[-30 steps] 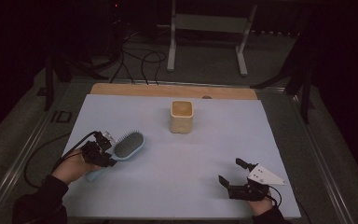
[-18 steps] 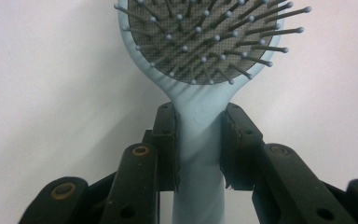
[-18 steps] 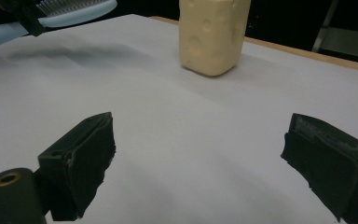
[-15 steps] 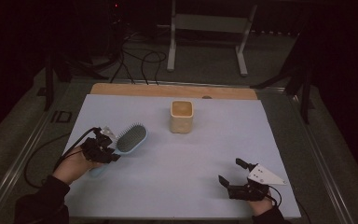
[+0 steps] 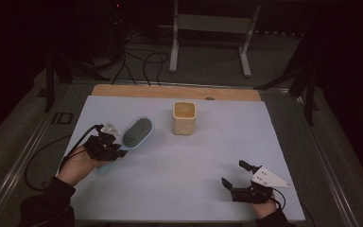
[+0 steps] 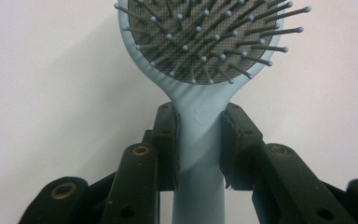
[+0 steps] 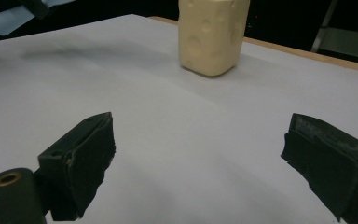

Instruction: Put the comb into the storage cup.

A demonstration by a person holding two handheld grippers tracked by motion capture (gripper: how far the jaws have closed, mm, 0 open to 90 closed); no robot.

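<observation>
Hairbrush (image 5: 136, 133), pale blue, bristles up, is clamped at the handle neck by the left gripper (image 5: 108, 145), left of the cream cup (image 5: 184, 117) and near it. Cup is seen upright on the white sheet (image 5: 179, 175). Right gripper (image 5: 238, 178) is held with jaws wide apart, well nearer the person than the cup, nothing between them.

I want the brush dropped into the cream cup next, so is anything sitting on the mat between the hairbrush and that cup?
Nothing visible does. The left gripper holds the hairbrush by its handle, and only bare mat lies between it and the cup.
</observation>
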